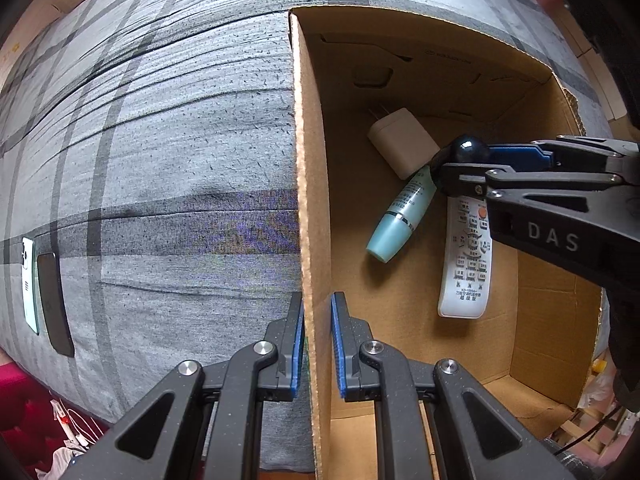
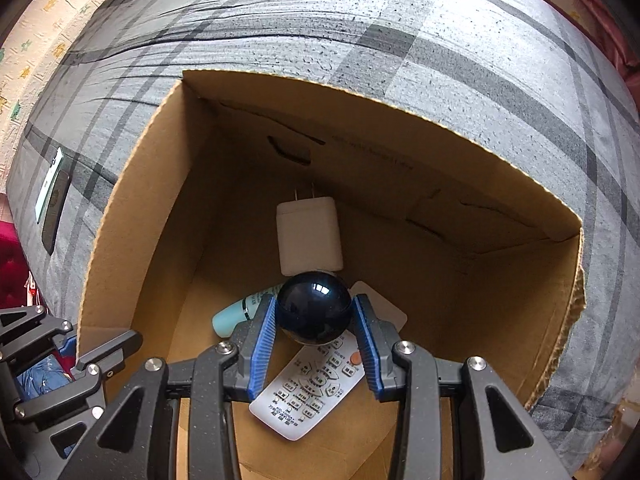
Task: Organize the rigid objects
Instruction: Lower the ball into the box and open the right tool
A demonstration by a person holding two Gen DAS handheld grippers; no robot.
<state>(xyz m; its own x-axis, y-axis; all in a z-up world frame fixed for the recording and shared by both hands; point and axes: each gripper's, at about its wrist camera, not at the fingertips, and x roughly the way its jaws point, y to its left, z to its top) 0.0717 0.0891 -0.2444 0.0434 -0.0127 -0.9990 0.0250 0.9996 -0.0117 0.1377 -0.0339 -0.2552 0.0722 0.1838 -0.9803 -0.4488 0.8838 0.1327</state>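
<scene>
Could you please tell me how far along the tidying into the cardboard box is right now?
Done: charger, teal tube and remote lie in the box. In hand: right tool holds a dark ball above them; left tool grips the wall. Left: two phones on the sheet.

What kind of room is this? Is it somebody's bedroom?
Probably a bedroom or other room at home. The cardboard box sits on a grey plaid bedsheet, two phones lie on it, and the wallpaper has little cartoon pictures.
</scene>
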